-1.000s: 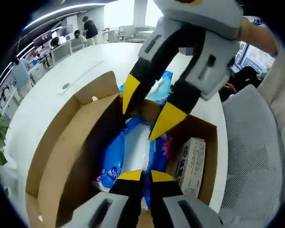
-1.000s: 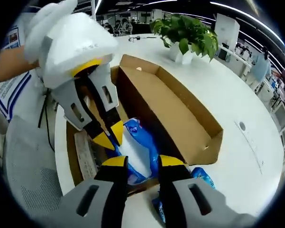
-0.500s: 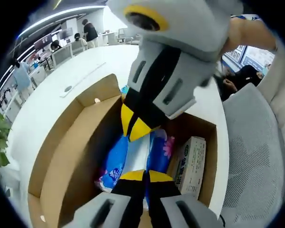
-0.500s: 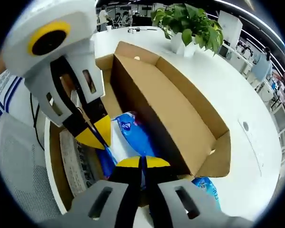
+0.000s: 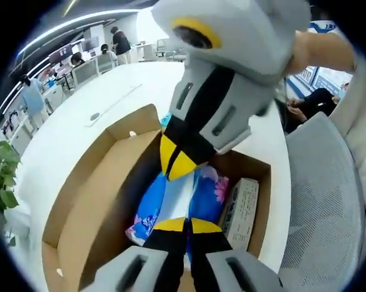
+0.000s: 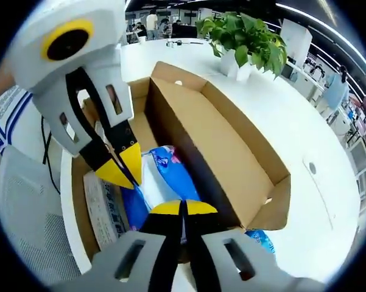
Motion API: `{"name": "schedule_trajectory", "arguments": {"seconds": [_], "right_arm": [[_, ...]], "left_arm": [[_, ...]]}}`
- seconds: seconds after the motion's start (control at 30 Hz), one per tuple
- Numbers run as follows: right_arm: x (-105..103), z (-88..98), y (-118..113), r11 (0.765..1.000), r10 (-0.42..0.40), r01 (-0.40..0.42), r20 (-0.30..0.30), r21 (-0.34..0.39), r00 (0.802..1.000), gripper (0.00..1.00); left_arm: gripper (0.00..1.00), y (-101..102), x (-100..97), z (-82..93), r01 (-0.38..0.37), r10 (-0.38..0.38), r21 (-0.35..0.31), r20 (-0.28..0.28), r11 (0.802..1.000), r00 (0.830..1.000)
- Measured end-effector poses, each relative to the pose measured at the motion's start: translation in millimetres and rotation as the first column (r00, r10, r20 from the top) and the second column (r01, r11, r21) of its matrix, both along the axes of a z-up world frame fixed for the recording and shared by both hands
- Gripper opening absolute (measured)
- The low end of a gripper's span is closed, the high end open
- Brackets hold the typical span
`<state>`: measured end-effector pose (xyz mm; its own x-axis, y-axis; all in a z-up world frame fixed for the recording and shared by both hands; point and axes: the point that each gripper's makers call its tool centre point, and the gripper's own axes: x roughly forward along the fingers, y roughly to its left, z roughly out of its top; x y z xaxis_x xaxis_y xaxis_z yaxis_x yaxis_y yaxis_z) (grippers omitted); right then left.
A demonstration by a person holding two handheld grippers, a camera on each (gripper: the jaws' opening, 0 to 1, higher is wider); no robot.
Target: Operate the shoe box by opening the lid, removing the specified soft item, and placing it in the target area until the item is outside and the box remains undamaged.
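Yellow-tipped left claw (image 5: pixel 184 226) clenched on the near end of the blue pack (image 5: pixel 151 204), tips pressed together with plastic between them. Same in the right gripper view: right claw (image 6: pixel 183 208) pinched tight on the opposite end of that pack (image 6: pixel 173 177), jaws meeting with no gap. Both claws gripping one soft item from its two ends, facing each other across it.

Pack lying inside the open box (image 5: pixel 100 176), down on the floor of it, long axis running from one claw toward the other and along the length of the box. White panel down the middle, blue either side, a pink flower print near the far end. Small carton (image 5: pixel 240 204) lying just beside the pack against the box's side wall. Lid (image 6: pixel 222 143) folded back and standing open, brown card, no tear visible.

Judging from this: lid step done, item gripped but not yet out. Next move likely straight up and clear of the walls, both claws rising together so the pack stays level and does not snag the carton or drag the card.

Beyond the box, white desk (image 5: pixel 79 128); a second blue pack (image 6: pixel 259 240) lying on it just outside the box end. Farther off, a potted plant (image 6: pixel 243 39) and an office with people at workstations.
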<state>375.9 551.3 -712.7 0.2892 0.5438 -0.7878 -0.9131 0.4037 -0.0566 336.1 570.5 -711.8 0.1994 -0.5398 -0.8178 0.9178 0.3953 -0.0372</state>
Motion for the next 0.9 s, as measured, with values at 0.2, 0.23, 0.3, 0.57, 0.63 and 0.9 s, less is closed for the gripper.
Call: {"name": "schedule_trajectory", "arguments": {"seconds": [0.2,0.23,0.3,0.57,0.63,0.9], "right_arm": [[2.3,19.9,3.8,1.0,0.013,-0.014,0.038,0.019,0.999,0.0],[2.5,23.0,4.2,1.0,0.014,-0.015,0.043,0.024,0.999,0.0],[3.7,29.5,4.9,0.999,0.017,-0.019,0.055,0.031,0.998,0.0],[6.4,58.1,2.5,0.998,0.019,-0.024,0.073,0.066,0.997,0.0],[6.9,67.0,1.2,0.997,0.022,-0.028,0.079,0.076,0.997,0.0],[3.8,97.8,-5.5,0.992,0.058,-0.07,0.11,0.106,0.992,0.0]], "left_arm": [[0.0,5.2,1.9,17.0,-0.015,0.015,-0.002,0.029,1.0,0.999],[0.0,5.8,1.9,21.0,-0.016,0.016,-0.001,0.035,1.0,0.999],[0.0,6.3,1.8,27.4,-0.015,0.015,0.003,0.045,1.0,0.999],[0.0,5.2,1.3,54.1,-0.029,0.029,0.002,0.072,1.0,0.997],[0.0,4.1,0.8,61.3,-0.031,0.031,0.003,0.081,1.0,0.996],[0.0,-4.4,2.0,92.5,-0.052,0.051,0.003,0.121,0.999,0.991]]}}
